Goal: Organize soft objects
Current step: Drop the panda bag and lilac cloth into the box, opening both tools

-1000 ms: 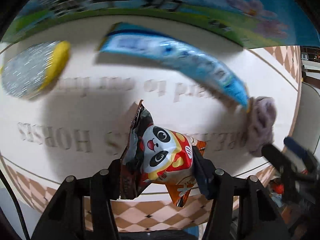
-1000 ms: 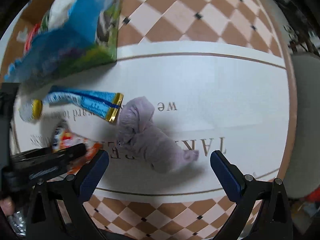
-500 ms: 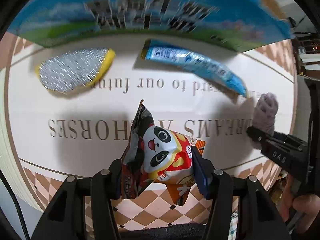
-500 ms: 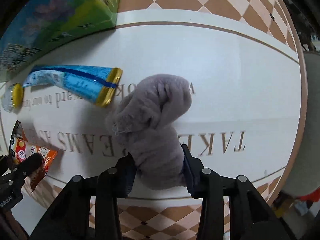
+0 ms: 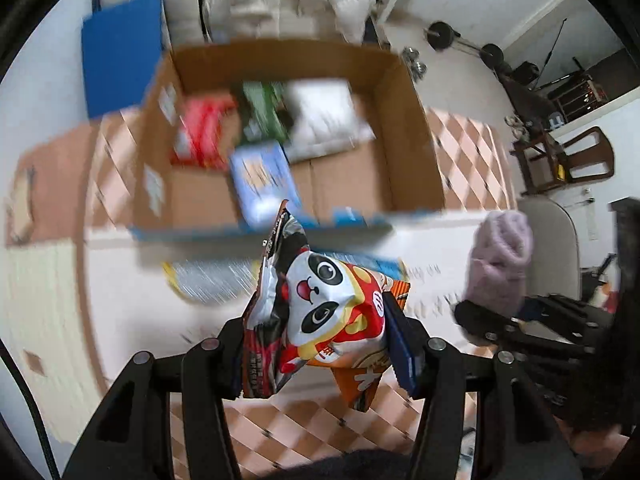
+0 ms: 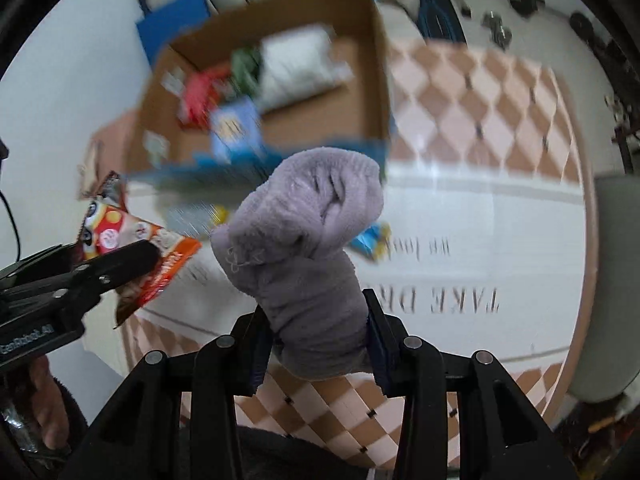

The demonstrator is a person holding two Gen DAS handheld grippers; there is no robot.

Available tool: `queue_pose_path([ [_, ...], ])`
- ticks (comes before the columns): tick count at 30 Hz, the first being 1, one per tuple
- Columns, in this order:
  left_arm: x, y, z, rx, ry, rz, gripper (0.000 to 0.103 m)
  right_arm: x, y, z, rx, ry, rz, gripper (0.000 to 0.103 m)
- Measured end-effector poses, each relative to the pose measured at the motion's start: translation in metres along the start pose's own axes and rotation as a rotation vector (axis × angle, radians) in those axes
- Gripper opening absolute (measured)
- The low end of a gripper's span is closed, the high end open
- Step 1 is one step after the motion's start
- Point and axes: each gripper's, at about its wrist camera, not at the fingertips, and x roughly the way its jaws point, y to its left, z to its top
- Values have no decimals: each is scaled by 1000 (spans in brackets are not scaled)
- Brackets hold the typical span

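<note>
My left gripper (image 5: 320, 344) is shut on a panda snack bag (image 5: 324, 312) and holds it in the air above the white table (image 5: 132, 300). My right gripper (image 6: 316, 344) is shut on a rolled purple sock (image 6: 304, 248), also lifted off the table. In the left wrist view the sock (image 5: 500, 264) and right gripper (image 5: 532, 324) show at the right. In the right wrist view the snack bag (image 6: 136, 248) and left gripper (image 6: 96, 276) show at the left. An open cardboard box (image 5: 408, 132) with a blue outer front stands behind the table; it also shows in the right wrist view (image 6: 376, 80).
The box holds a red packet (image 5: 200, 136), a green packet (image 5: 260, 116), a white pouch (image 5: 324, 120) and a blue packet (image 5: 260, 180). A silver and yellow sponge (image 5: 208, 280) and a blue tube (image 6: 370, 240) lie on the table. A chair (image 5: 560, 240) stands at the right.
Both grippers have risen and tilted up, so the box's inside now shows. The right gripper closed on the purple sock and lifted it off the table. The left gripper still holds the snack bag.
</note>
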Motion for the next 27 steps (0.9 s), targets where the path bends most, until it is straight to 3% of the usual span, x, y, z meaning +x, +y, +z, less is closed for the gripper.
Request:
queue_pose_path([
  [6, 15, 40, 64, -28, -6, 101, 53, -36, 38, 69, -18, -81, 15, 44],
  [9, 32, 65, 87, -59, 47, 123, 53, -19, 54, 107, -13, -77, -12, 44],
  [13, 65, 94, 110, -107, 135, 165, 53, 27, 69, 147, 10, -9, -44, 44],
  [18, 97, 109, 126, -109, 218, 192, 53, 76, 67, 174, 31, 66, -91, 44],
  [27, 120, 113, 124, -122, 297, 175, 54, 118, 61, 177, 53, 161, -118, 48],
])
